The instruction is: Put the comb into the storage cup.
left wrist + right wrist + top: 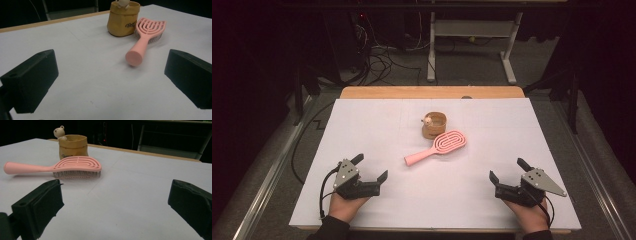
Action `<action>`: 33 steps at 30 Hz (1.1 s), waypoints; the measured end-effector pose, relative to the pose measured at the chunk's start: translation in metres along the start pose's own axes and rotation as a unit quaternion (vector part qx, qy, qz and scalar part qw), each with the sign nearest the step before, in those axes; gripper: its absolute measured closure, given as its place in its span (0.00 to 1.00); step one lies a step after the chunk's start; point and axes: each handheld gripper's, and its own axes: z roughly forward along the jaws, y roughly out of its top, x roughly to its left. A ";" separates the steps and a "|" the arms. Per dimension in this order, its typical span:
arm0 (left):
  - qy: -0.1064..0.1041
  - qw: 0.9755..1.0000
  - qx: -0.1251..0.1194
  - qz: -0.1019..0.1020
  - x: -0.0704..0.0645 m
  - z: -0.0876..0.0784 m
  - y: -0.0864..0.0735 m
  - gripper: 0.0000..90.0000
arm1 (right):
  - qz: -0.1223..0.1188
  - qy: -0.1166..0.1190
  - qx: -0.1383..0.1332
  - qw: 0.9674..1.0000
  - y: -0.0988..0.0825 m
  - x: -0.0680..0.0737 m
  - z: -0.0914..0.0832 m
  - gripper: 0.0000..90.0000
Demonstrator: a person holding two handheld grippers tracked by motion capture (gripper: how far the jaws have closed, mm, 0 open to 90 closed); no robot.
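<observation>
Smooth matt pink plastic hairbrush point(435, 147)

Illegible dark script, perhaps, on pouch point(122, 21)

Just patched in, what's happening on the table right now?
Nothing is held yet. The left gripper and right gripper both rest near the table's front edge, jaws wide open and empty. Mid-table, a pink hairbrush lies bristles down, its head right by a small tan pouch with a little bear figure at its rim.
</observation>
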 end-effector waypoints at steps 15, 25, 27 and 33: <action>0.002 1.000 -0.002 0.002 -0.001 -0.002 0.002 0.00 | 0.005 0.001 0.001 1.000 -0.001 -0.002 -0.001 0.00; -0.001 1.000 0.001 0.000 0.000 -0.001 0.002 0.00 | 0.008 0.003 0.002 1.000 -0.001 -0.002 -0.001 0.00; -0.001 1.000 0.002 0.000 0.000 -0.001 0.002 0.00 | 0.009 0.004 0.003 1.000 -0.002 -0.002 -0.001 0.00; -0.012 1.000 0.001 0.007 0.000 -0.003 0.002 0.14 | 0.008 0.007 0.004 1.000 -0.002 0.000 0.000 0.00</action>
